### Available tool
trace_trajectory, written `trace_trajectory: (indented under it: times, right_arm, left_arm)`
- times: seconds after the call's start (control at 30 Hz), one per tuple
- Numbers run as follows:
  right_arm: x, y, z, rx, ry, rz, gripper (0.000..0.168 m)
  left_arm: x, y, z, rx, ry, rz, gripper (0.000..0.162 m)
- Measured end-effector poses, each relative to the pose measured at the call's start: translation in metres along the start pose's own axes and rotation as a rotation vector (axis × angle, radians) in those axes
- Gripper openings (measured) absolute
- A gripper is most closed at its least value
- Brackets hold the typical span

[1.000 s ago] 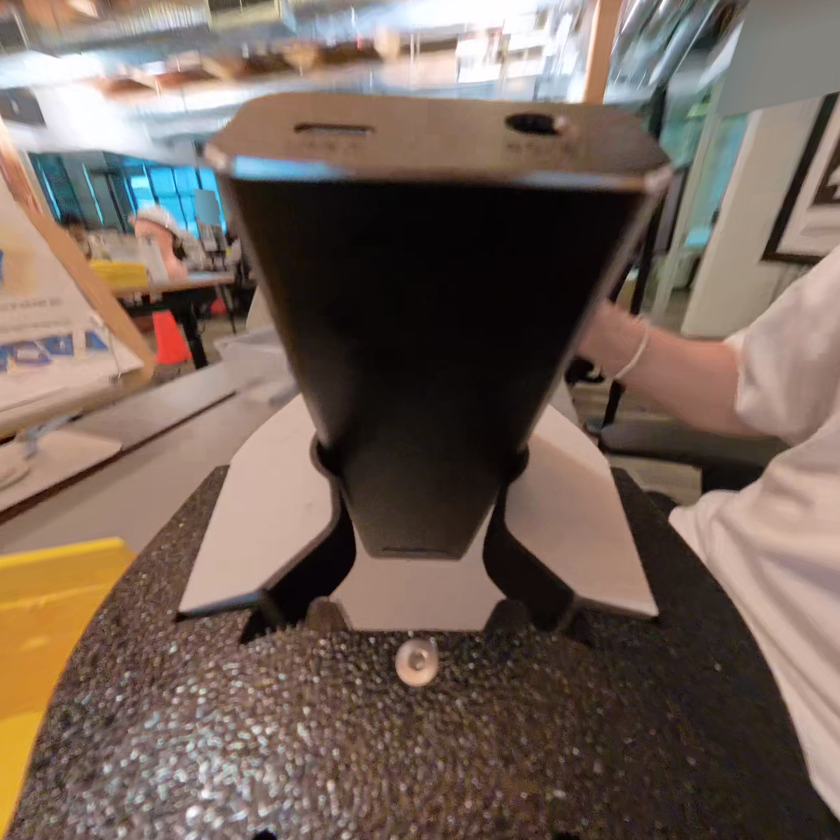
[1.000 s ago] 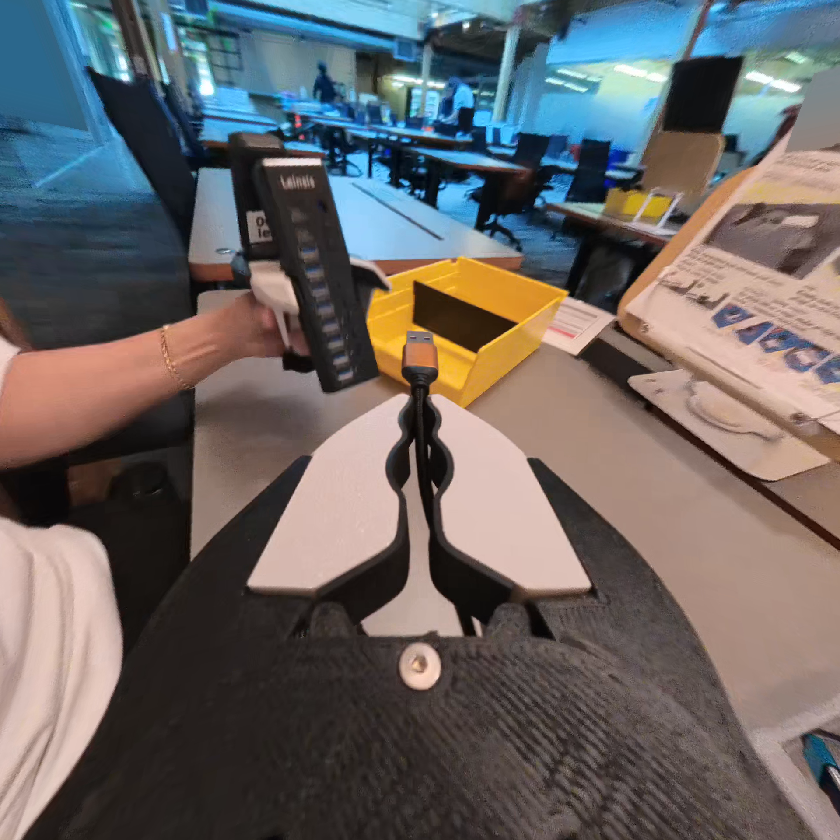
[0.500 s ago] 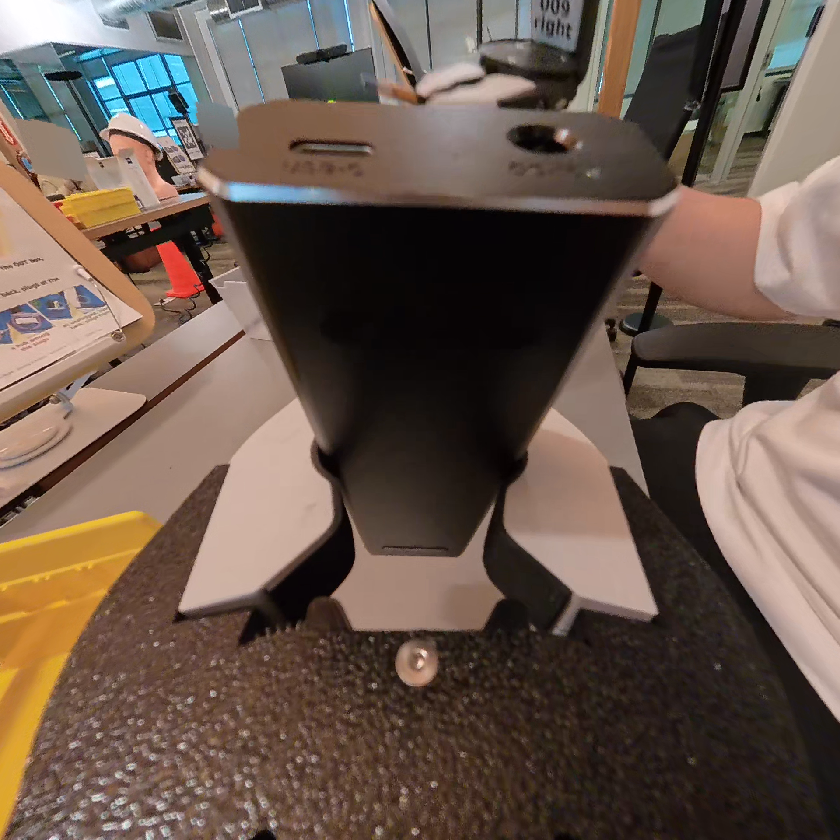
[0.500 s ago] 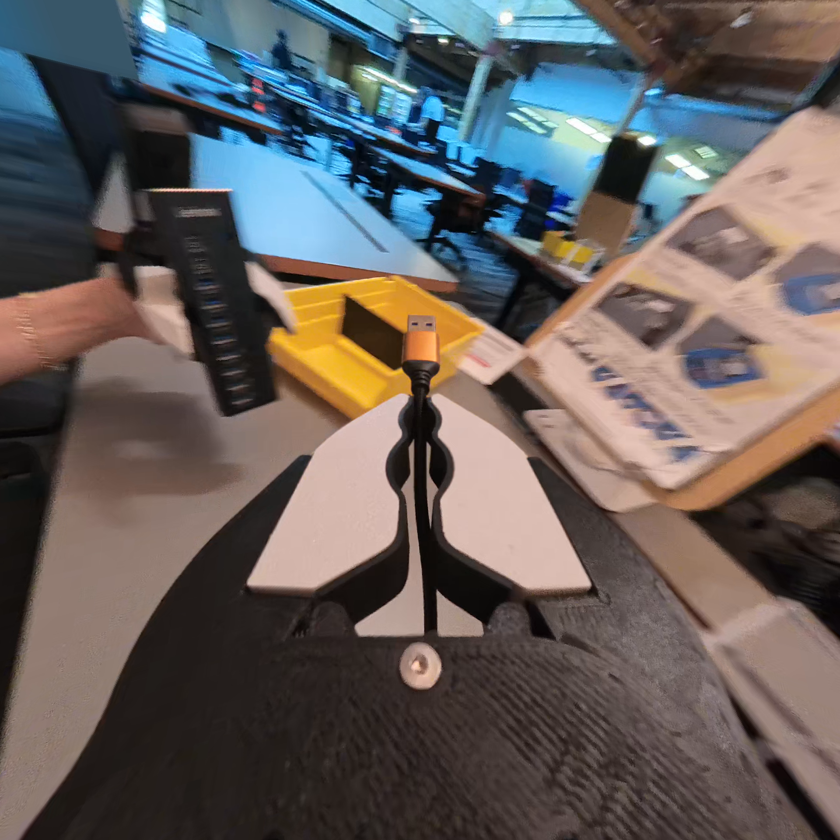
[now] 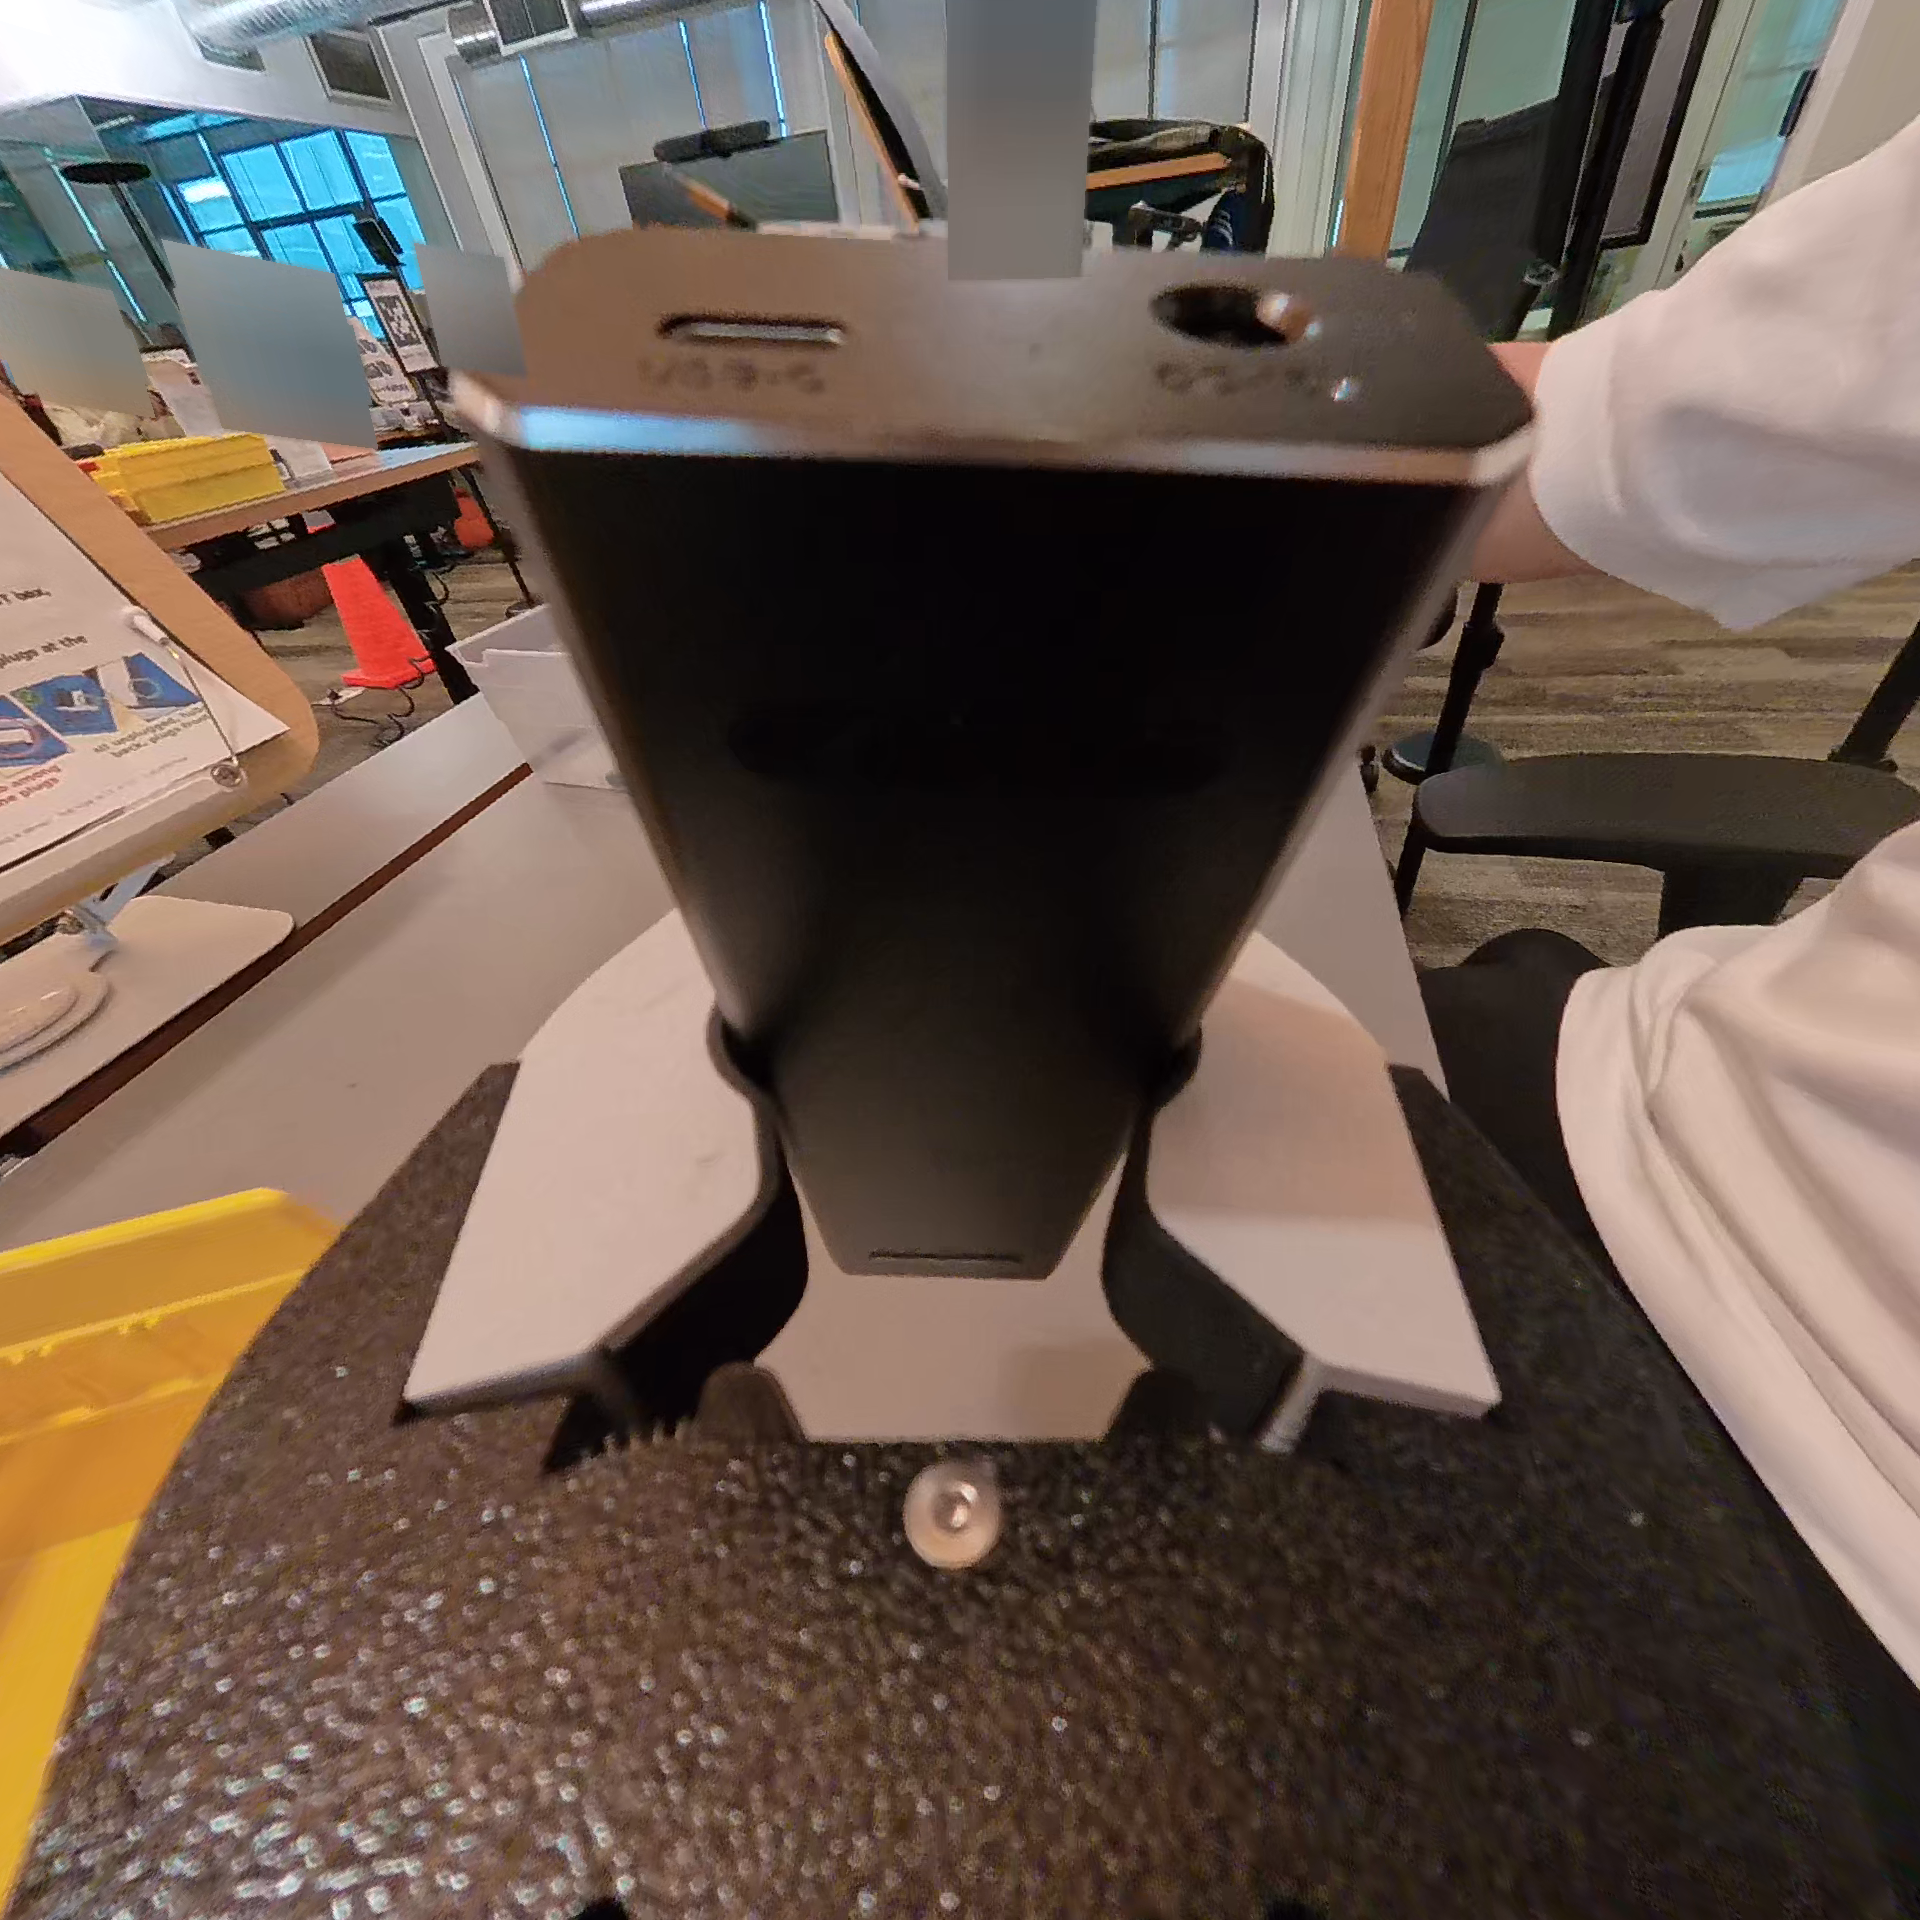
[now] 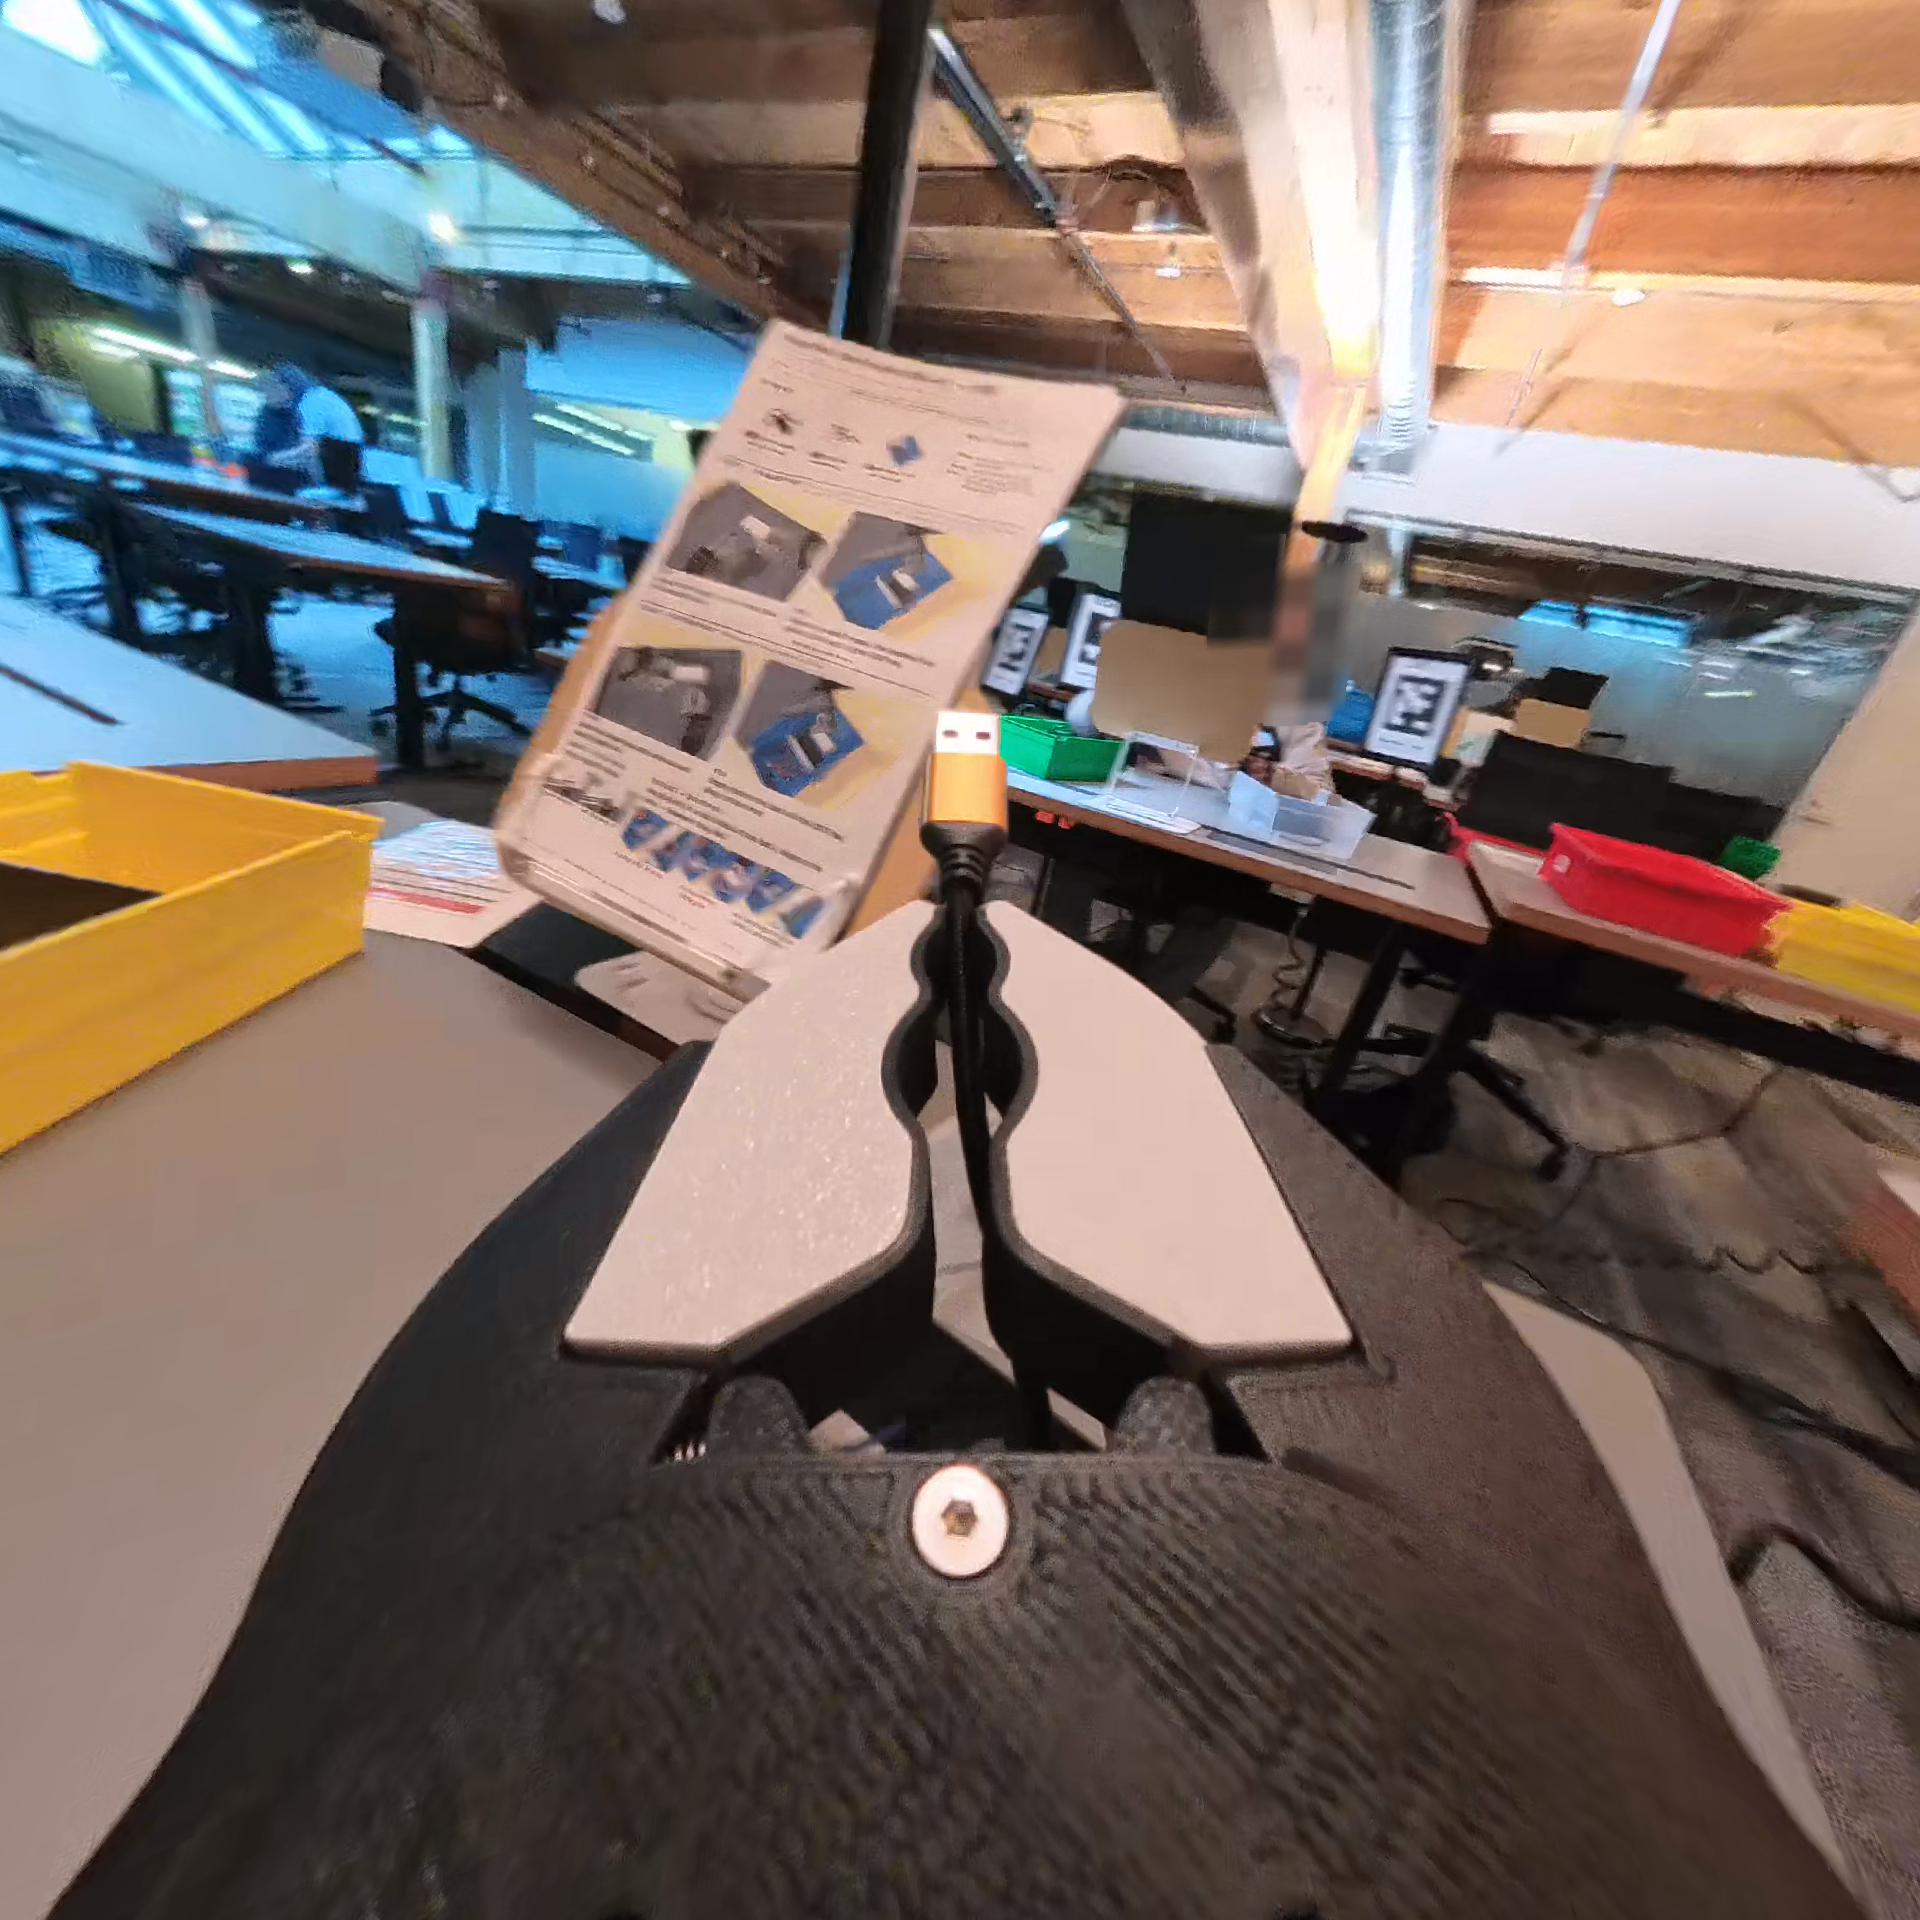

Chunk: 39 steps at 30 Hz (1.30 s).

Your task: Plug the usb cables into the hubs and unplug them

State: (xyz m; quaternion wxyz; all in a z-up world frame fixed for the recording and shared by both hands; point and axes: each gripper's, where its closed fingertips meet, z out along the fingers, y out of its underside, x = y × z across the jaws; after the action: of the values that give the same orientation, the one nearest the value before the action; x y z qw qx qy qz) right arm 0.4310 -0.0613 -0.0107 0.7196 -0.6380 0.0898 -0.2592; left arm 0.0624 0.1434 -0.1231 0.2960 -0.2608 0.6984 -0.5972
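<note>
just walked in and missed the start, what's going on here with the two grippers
A person holds a gripper in each hand. The left gripper is shut on a tall black metal USB hub, held upright with its end face toward the camera. The right gripper is shut on a black USB cable with an orange-sleeved plug, plug pointing up and forward. The plug is not in the hub, which is out of the right wrist view. A yellow plastic bin sits on the grey table.

One black hub (image 5: 977,748), one USB cable (image 6: 966,997) and two grippers are in view. One yellow bin (image 6: 156,925) sits on the counter (image 6: 260,1195), with one instruction sheet (image 6: 790,665).
</note>
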Motion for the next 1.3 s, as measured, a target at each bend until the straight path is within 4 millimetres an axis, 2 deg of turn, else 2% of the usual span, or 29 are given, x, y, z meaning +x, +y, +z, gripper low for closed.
trace_trajectory:
  times: [0.07, 0.1, 0.17, 0.2, 0.27, 0.33, 0.4, 0.47, 0.53, 0.6, 0.63, 0.67, 0.73, 0.8, 0.83, 0.9, 0.93, 1.0, 1.07, 1.23, 1.3]
  right_arm:
    - [0.015, 0.040, -0.002, -0.071, 0.087, -0.004, 0.003]
    - [0.011, 0.069, -0.001, -0.156, 0.056, 0.017, 0.003]
    - [-0.008, 0.126, -0.003, -0.381, -0.071, 0.072, 0.004]
    - [-0.010, 0.148, -0.007, -0.491, -0.081, 0.036, 0.007]
    - [-0.010, 0.181, -0.016, -0.679, -0.094, -0.090, 0.013]
    - [-0.016, 0.202, -0.026, -0.869, -0.164, -0.137, 0.032]
    - [-0.013, 0.206, -0.035, -1.008, -0.191, -0.133, 0.057]
    - [-0.001, 0.190, -0.034, -1.015, -0.157, -0.150, 0.081]
    - [0.008, 0.155, -0.023, -0.895, -0.115, -0.135, 0.102]
    - [0.008, 0.104, -0.010, -0.721, -0.039, -0.076, 0.103]
    - [-0.008, 0.076, -0.004, -0.627, -0.048, -0.050, 0.102]
    - [-0.043, 0.052, -0.001, -0.542, -0.142, -0.044, 0.102]
    - [-0.137, 0.029, -0.007, -0.468, -0.406, -0.049, 0.101]
    - [-0.238, 0.024, -0.022, -0.421, -0.664, -0.029, 0.099]
    - [-0.282, 0.028, -0.030, -0.399, -0.759, -0.026, 0.095]
    - [-0.354, 0.046, -0.042, -0.404, -0.895, -0.024, 0.095]
    - [-0.382, 0.056, -0.046, -0.418, -0.944, -0.033, 0.095]
    - [-0.422, 0.064, -0.047, -0.399, -1.000, -0.038, 0.097]
    - [-0.444, 0.064, -0.039, -0.370, -0.992, -0.021, 0.095]
    - [-0.472, 0.056, -0.025, -0.314, -0.987, -0.018, 0.093]
    - [-0.476, 0.052, -0.022, -0.282, -0.980, -0.034, 0.075]
  left_arm:
    - [0.002, 0.001, 0.002, -0.001, 0.016, -0.002, 0.071]
    - [0.003, 0.002, 0.004, 0.002, 0.021, -0.004, 0.071]
    - [0.004, 0.003, 0.006, 0.006, 0.035, -0.011, 0.071]
    - [0.005, 0.003, 0.007, 0.007, 0.042, -0.014, 0.071]
    - [0.005, 0.006, 0.009, 0.002, 0.045, -0.020, 0.071]
    - [0.006, 0.009, 0.011, -0.007, 0.052, -0.025, 0.071]
    - [0.005, 0.010, 0.012, -0.009, 0.051, -0.026, 0.071]
    - [0.005, 0.010, 0.013, -0.002, 0.053, -0.032, 0.071]
    - [0.004, 0.009, 0.013, 0.014, 0.053, -0.042, 0.071]
    - [0.002, 0.007, 0.013, 0.041, 0.050, -0.058, 0.071]
    - [0.002, 0.005, 0.012, 0.062, 0.052, -0.069, 0.071]
    - [0.001, 0.002, 0.012, 0.087, 0.056, -0.081, 0.071]
    - [0.002, -0.005, 0.011, 0.148, 0.073, -0.106, 0.071]
    - [0.004, -0.013, 0.010, 0.207, 0.099, -0.133, 0.071]
    - [0.006, -0.016, 0.010, 0.227, 0.112, -0.142, 0.071]
    - [0.010, -0.019, 0.011, 0.240, 0.134, -0.145, 0.071]
    - [0.012, -0.019, 0.012, 0.235, 0.137, -0.141, 0.071]
    - [0.014, -0.020, 0.014, 0.219, 0.134, -0.127, 0.071]
    - [0.017, -0.021, 0.015, 0.200, 0.136, -0.113, 0.071]
    - [0.025, -0.026, 0.018, 0.175, 0.160, -0.089, 0.071]
    - [0.029, -0.027, 0.019, 0.175, 0.177, -0.089, 0.071]
